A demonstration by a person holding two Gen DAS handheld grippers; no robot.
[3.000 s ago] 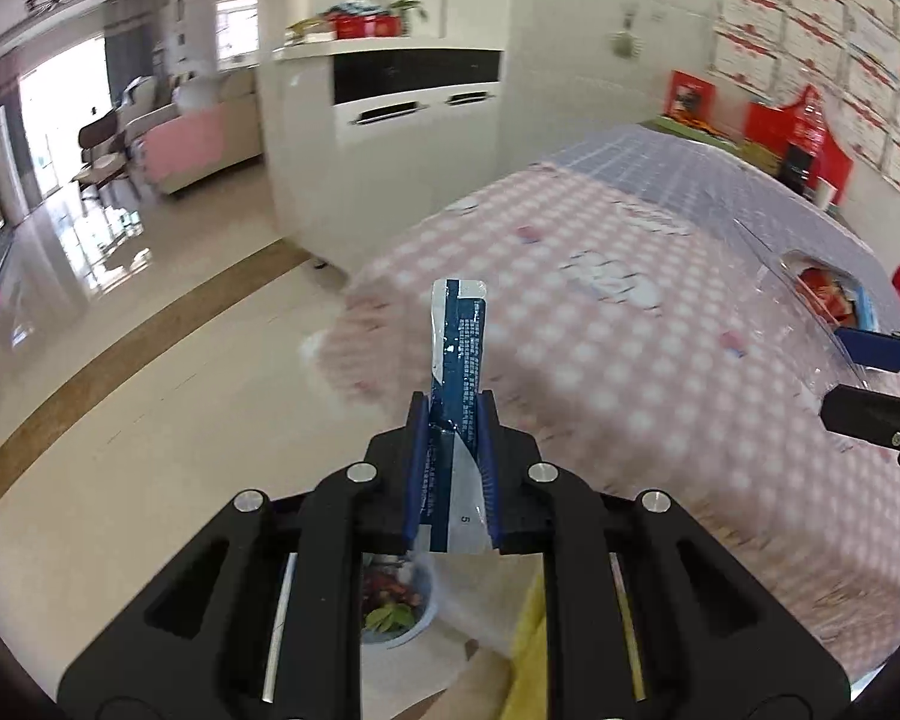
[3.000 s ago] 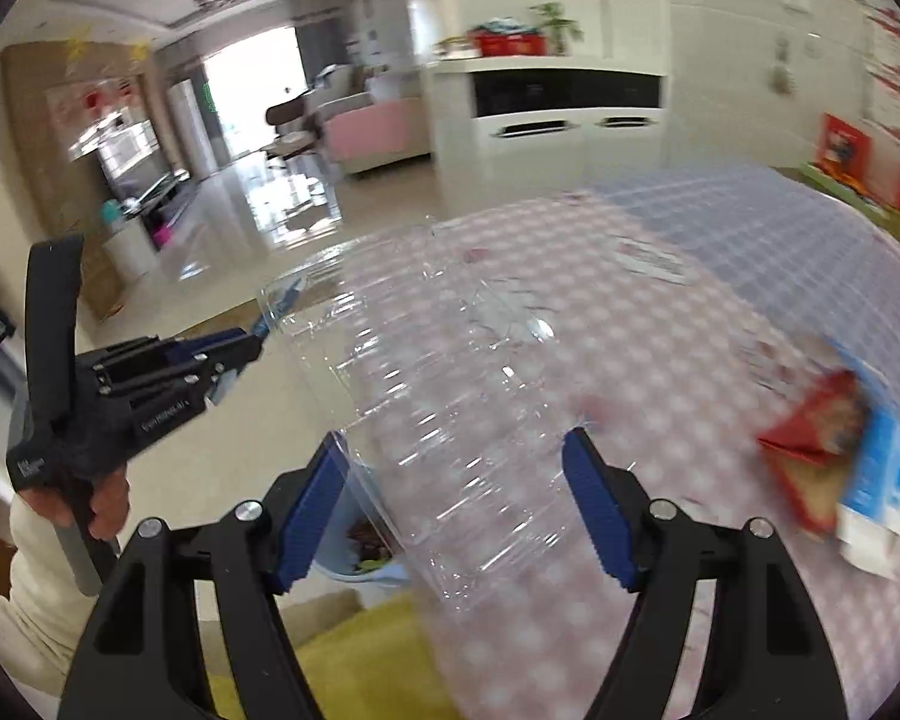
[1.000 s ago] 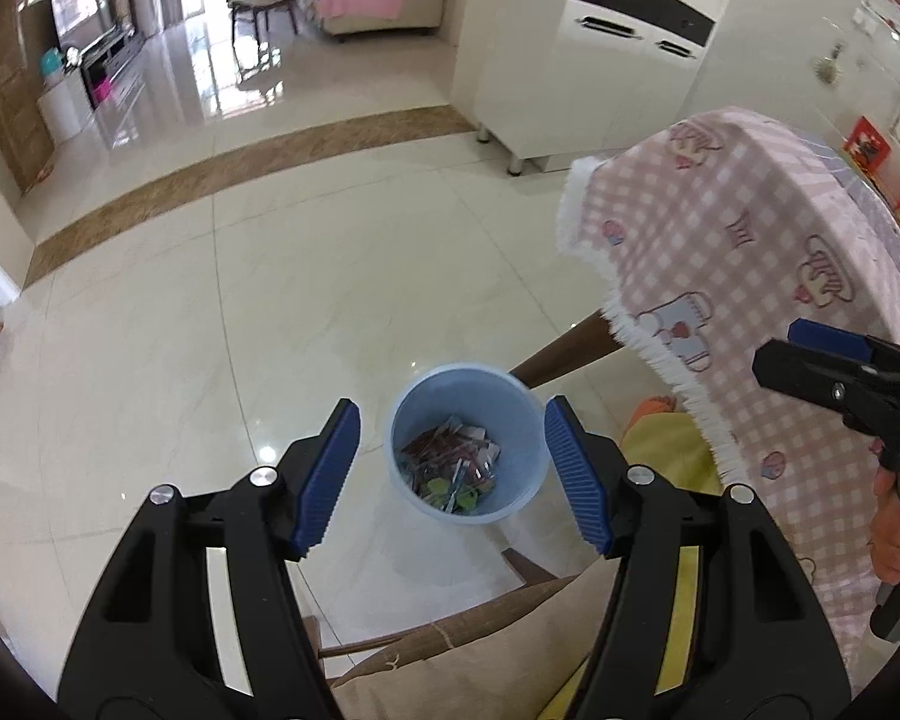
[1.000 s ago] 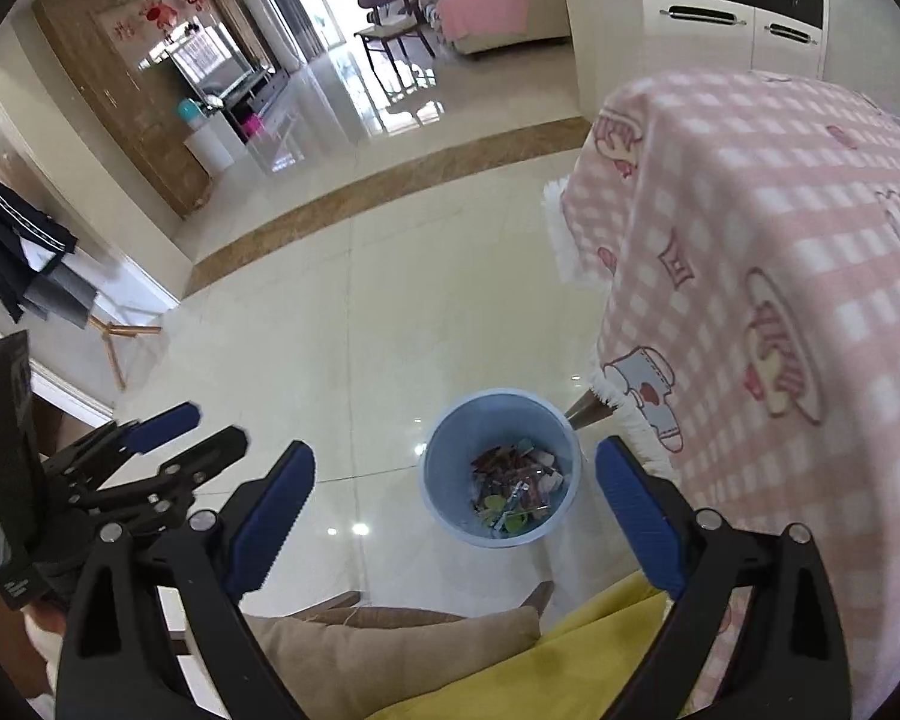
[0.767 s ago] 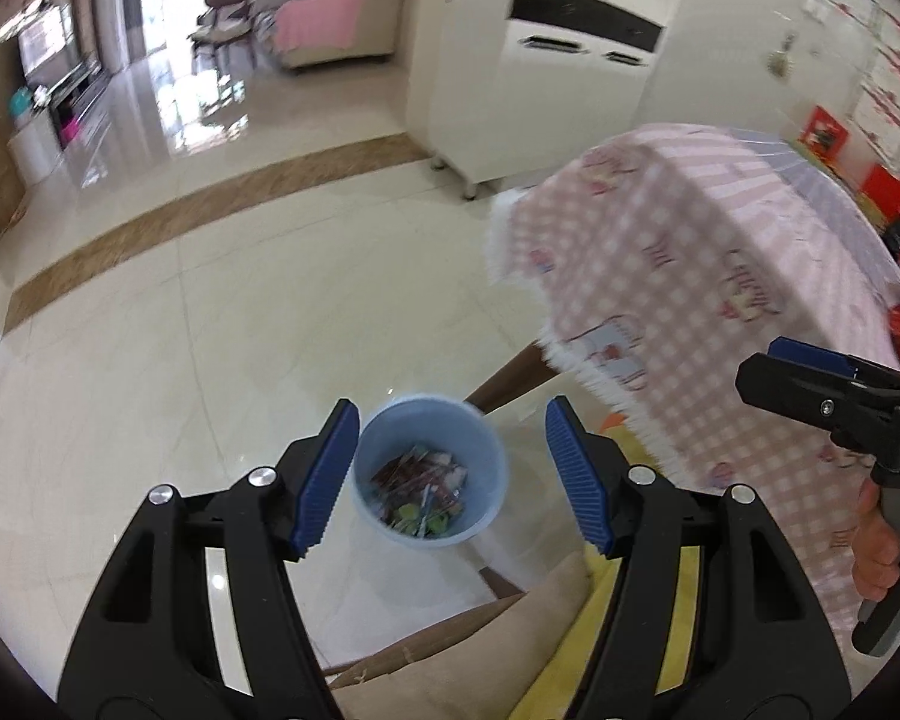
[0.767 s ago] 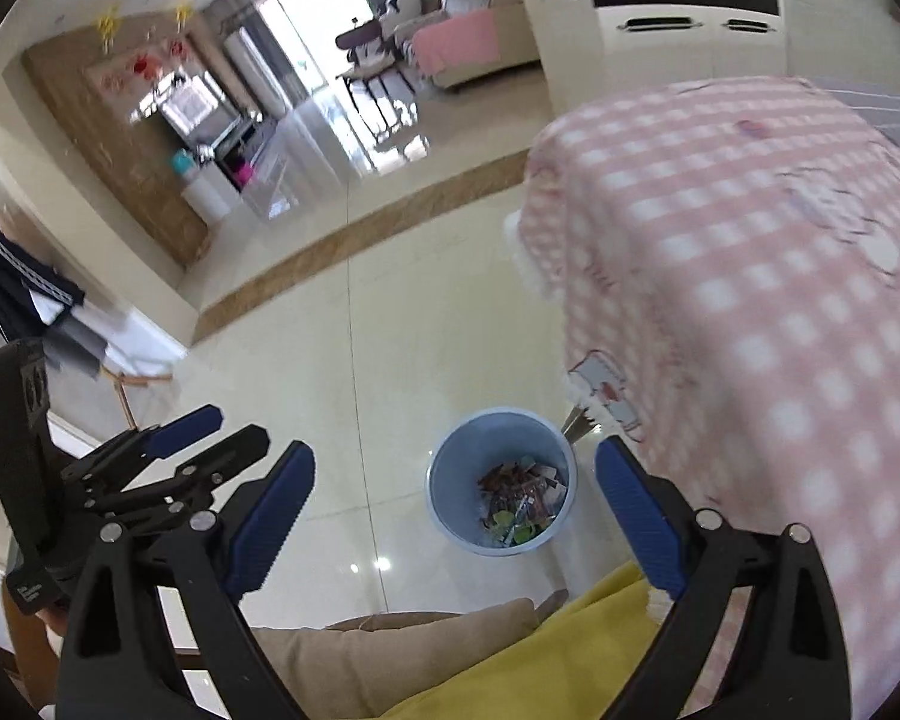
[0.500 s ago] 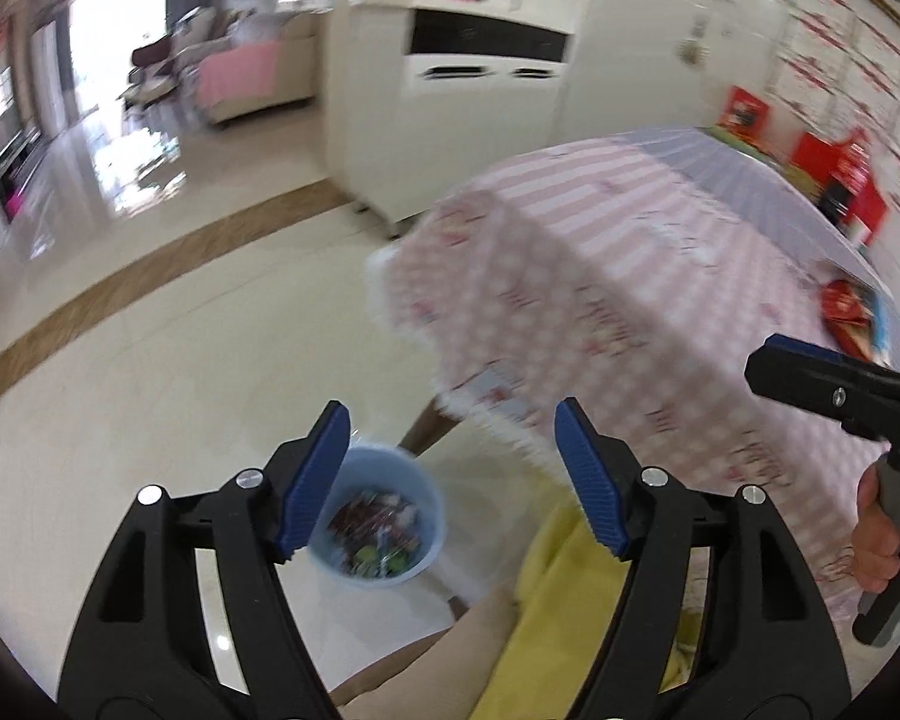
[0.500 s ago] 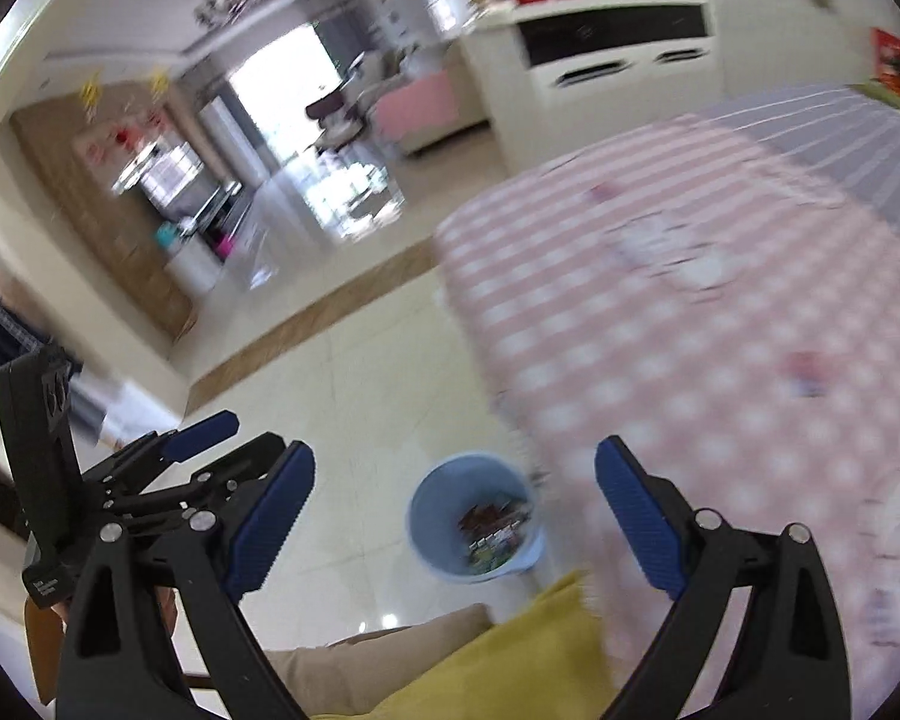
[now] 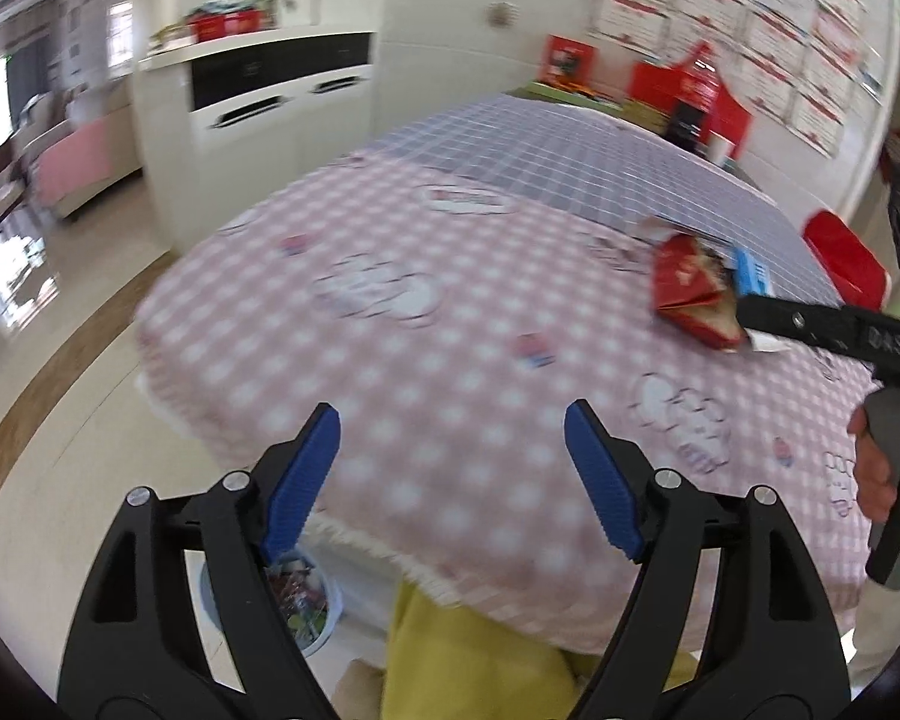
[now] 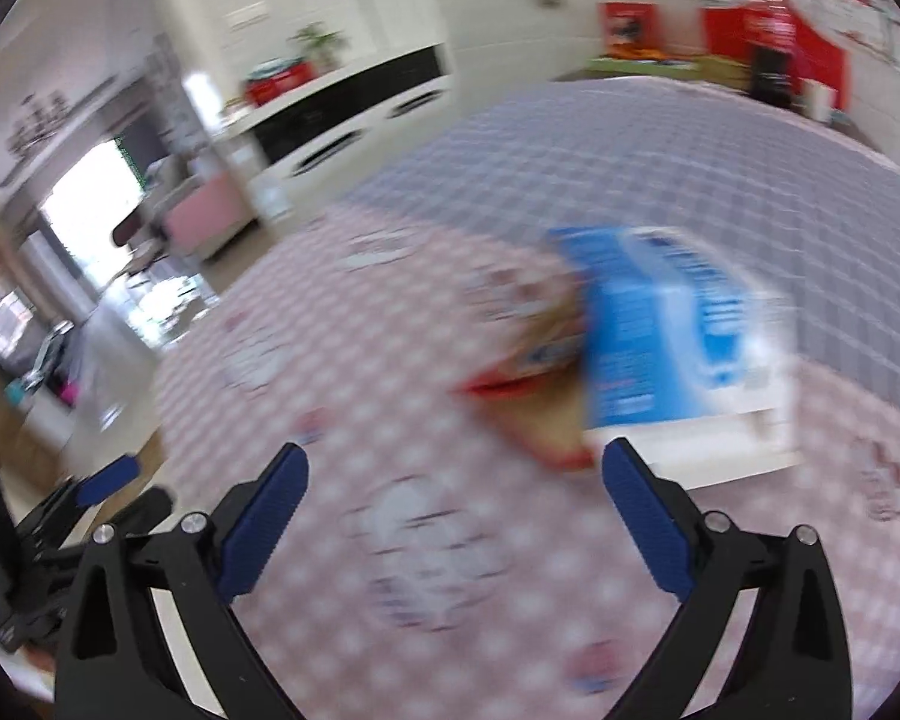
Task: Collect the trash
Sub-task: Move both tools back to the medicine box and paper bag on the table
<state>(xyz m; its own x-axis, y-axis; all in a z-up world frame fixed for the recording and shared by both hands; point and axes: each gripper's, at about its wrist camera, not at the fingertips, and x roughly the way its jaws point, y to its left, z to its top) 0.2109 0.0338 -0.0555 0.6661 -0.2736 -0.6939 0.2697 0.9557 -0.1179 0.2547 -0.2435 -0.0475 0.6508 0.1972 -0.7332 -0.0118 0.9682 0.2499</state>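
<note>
A red wrapper [image 9: 690, 294] and a blue and white box [image 9: 750, 270] lie together on the pink checked tablecloth [image 9: 450, 324] at the right. In the right wrist view the blurred blue box [image 10: 660, 336] and red wrapper [image 10: 528, 384] lie just ahead of my right gripper [image 10: 450, 516], which is open and empty above the cloth. My left gripper [image 9: 450, 474] is open and empty over the table's near edge. The blue trash bin [image 9: 306, 600] with wrappers stands on the floor below it.
The right gripper's black body [image 9: 840, 336] reaches in from the right of the left wrist view. A yellow cushion [image 9: 468, 660] sits under the table edge. A white cabinet [image 9: 258, 114] stands behind the table. Red items [image 9: 690, 90] stand at the far end.
Both grippers have swung up from the bin on the floor to the tabletop. The right gripper has moved close to the blue box and red wrapper. Both stay open.
</note>
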